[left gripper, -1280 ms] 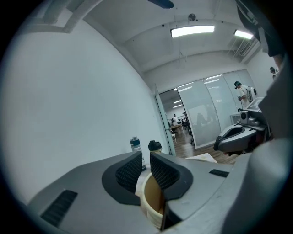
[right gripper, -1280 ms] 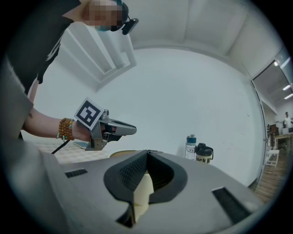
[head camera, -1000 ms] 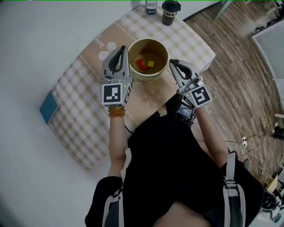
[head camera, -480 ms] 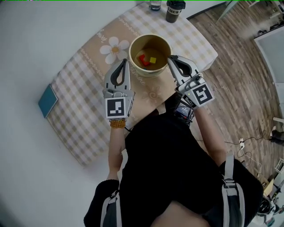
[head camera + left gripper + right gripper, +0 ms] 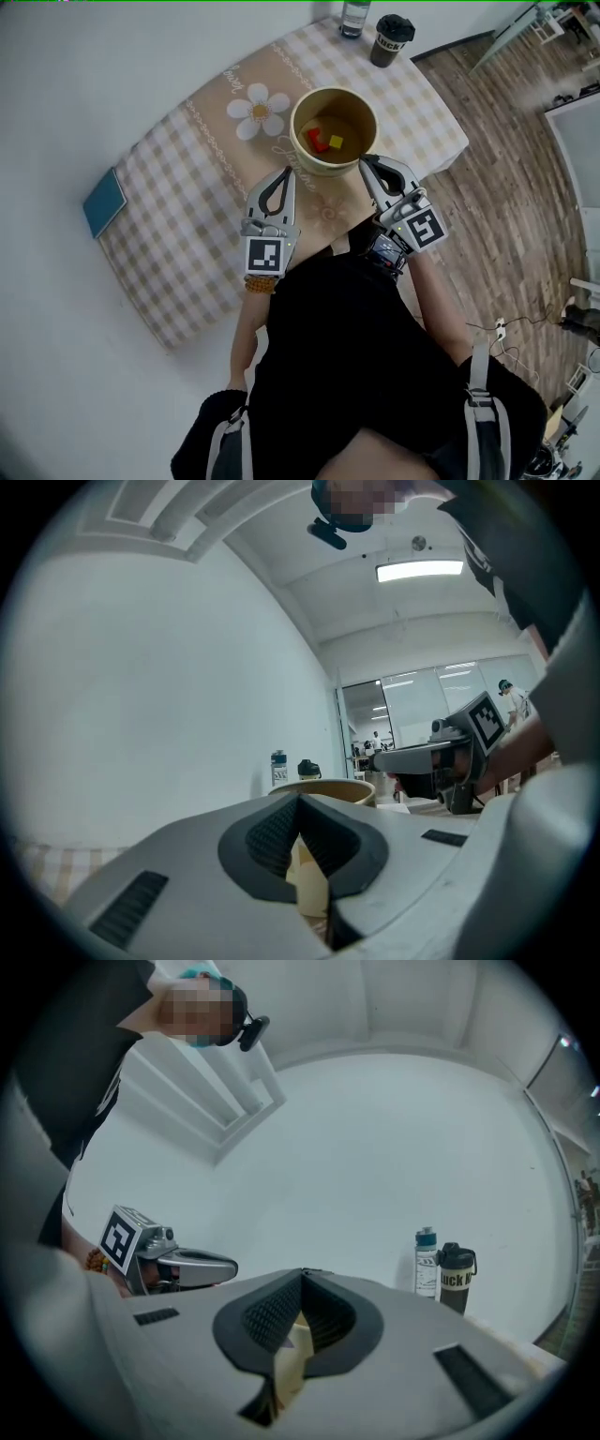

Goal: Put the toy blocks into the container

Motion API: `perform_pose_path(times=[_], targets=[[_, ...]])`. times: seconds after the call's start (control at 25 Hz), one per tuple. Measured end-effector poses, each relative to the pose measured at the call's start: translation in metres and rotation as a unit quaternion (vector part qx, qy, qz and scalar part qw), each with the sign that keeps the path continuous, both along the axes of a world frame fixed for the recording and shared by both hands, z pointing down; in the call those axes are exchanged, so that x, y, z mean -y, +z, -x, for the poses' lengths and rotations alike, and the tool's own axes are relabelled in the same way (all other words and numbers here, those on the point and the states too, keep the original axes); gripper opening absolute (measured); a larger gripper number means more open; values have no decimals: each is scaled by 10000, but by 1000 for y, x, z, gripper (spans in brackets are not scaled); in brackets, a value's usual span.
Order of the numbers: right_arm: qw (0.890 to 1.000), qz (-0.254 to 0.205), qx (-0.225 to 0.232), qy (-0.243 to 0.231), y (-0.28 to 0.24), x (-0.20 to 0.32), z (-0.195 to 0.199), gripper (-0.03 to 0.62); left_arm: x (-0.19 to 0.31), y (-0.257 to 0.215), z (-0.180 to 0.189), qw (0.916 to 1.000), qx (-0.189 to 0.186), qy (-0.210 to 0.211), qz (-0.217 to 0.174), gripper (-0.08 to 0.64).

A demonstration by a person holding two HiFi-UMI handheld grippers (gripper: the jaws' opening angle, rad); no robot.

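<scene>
- I see my left gripper [image 5: 283, 172] and right gripper [image 5: 367, 161] with fingers closed together, empty, just short of the tan round container [image 5: 300, 150].
- A red toy block [image 5: 315, 140] and a yellow toy block [image 5: 336, 142] lie inside it.
- A clear water bottle [image 5: 350, 17] and a black cup [image 5: 388, 40] stand beyond on the checked counter [image 5: 178, 234].

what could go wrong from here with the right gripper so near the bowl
1. The right gripper, jaws shut and empty, sits close beside the tan round container. A sideways swing might knock it and spill the red block and yellow block.
2. The black lidded cup and clear bottle stand by the far edge of the checked table. A shoved container may topple them.
</scene>
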State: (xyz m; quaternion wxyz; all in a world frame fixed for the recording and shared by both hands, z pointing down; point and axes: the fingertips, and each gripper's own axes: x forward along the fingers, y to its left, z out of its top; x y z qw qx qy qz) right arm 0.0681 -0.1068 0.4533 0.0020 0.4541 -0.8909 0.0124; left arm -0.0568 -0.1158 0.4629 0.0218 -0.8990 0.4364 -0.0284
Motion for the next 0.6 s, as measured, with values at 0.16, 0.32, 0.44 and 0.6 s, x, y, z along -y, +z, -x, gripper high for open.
perform_pose_path(times=[0.16, 0.32, 0.44, 0.6], targets=[[9999, -46, -93, -17, 2, 1, -2, -3, 2, 11, 6, 9999, 76, -66, 68, 12], [9999, -63, -80, 21, 2, 3, -5, -3, 6, 15, 8, 9998, 49, -115, 122, 12], [9999, -94, -118, 1, 0, 3, -3, -4, 7, 13, 8, 9998, 29, -142, 155, 12], [9999, -81, -110, -63, 0, 4, -3, -4, 7, 11, 8, 9997, 28, -213, 130, 12]])
